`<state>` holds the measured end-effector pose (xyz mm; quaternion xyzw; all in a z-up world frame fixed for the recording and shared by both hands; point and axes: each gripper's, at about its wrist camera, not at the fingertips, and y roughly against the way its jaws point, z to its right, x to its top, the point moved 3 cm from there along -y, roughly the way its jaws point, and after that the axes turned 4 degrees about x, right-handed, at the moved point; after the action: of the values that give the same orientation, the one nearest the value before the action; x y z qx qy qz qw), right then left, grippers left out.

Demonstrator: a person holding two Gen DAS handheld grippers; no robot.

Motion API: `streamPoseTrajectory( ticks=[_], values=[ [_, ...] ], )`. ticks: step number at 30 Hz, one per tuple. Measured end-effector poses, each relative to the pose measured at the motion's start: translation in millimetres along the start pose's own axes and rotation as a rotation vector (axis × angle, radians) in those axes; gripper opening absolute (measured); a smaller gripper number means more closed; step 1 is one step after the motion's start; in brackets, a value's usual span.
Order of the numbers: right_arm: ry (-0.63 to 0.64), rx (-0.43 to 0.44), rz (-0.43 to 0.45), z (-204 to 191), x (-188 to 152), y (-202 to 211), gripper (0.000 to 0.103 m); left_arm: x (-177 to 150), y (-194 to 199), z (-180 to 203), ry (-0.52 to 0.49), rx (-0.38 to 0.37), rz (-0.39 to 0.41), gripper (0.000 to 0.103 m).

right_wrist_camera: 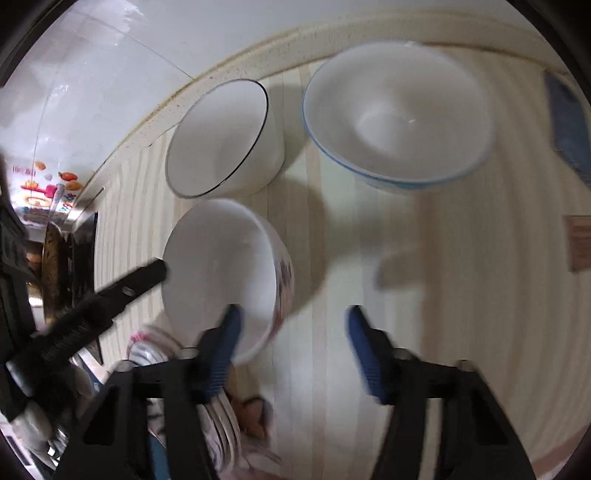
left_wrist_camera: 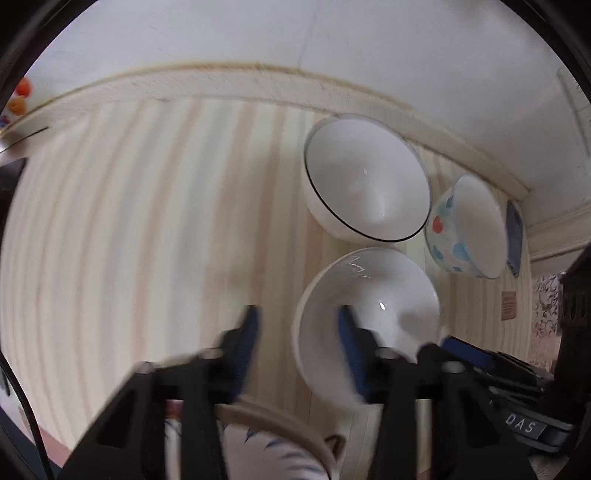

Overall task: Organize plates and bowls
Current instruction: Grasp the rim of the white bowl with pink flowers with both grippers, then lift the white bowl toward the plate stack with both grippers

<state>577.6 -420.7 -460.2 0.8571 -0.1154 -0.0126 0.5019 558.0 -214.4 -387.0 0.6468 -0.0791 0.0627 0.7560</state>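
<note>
- Three bowls were seen on the cream striped counter top, all grouped toward its back edge, where a pale speckled ledge met the white wall.
- A white bowl with a thin black rim line was set just beside the back ledge; in the right wrist view the same bowl was shown at the back left of the group.
- A white bowl with blue and orange dots on its outside was placed next to it along the back edge, close but whether touching could not be told; its blue rim was shown from the right wrist camera.
- A plain white bowl with a patterned outer wall was placed in front of the black-rimmed one, nearer the front edge.
- The left gripper was held with its blue-padded fingers spread moderately around the near rim of that front bowl, one finger inside and one outside; contact could not be judged through the blur.
- The right gripper was held wide apart and empty, over bare surface just right of the front bowl.
- A blue cloth was seen at the far right of the back edge.
- Stacked plates were partly seen below the right gripper, blurred.
</note>
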Motion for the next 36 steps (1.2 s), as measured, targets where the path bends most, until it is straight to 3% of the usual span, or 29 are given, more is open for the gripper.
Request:
streamPoseTrajectory(
  ticks=[1, 2, 5, 12, 20, 28, 36],
  values=[
    [-0.004, 0.028, -0.012, 2.0, 5.1, -8.4, 0.037, 0.1, -6.3, 3.0, -0.017, 0.011, -0.013, 0.020],
    [-0.015, 0.036, -0.016, 4.6, 9.2, -14.8, 0.020, -0.1, -11.6, 6.9, -0.035, 0.020, -0.022, 0.018],
    [-0.036, 0.055, -0.020, 8.1, 10.3, -22.9, 0.015, -4.8, -12.1, 17.4, -0.077, 0.051, -0.008, 0.017],
    [-0.010, 0.030, -0.026, 7.0, -11.4, -5.1, 0.015, -27.0, 6.5, 38.1, -0.116, 0.038, -0.018, 0.017],
    [-0.012, 0.008, 0.002, 21.2, -66.1, 34.8, 0.015, -74.8, 28.0, 73.0, -0.198, -0.001, -0.011, 0.017],
    [-0.090, 0.003, 0.013, 56.3, -123.9, 55.5, 0.015, -119.2, 21.1, 97.9, -0.245, -0.032, -0.053, 0.017],
    [-0.120, -0.020, 0.012, 82.3, -155.1, 60.0, 0.015, -143.6, 7.0, 109.4, -0.259, -0.033, -0.088, 0.017]
  ],
)
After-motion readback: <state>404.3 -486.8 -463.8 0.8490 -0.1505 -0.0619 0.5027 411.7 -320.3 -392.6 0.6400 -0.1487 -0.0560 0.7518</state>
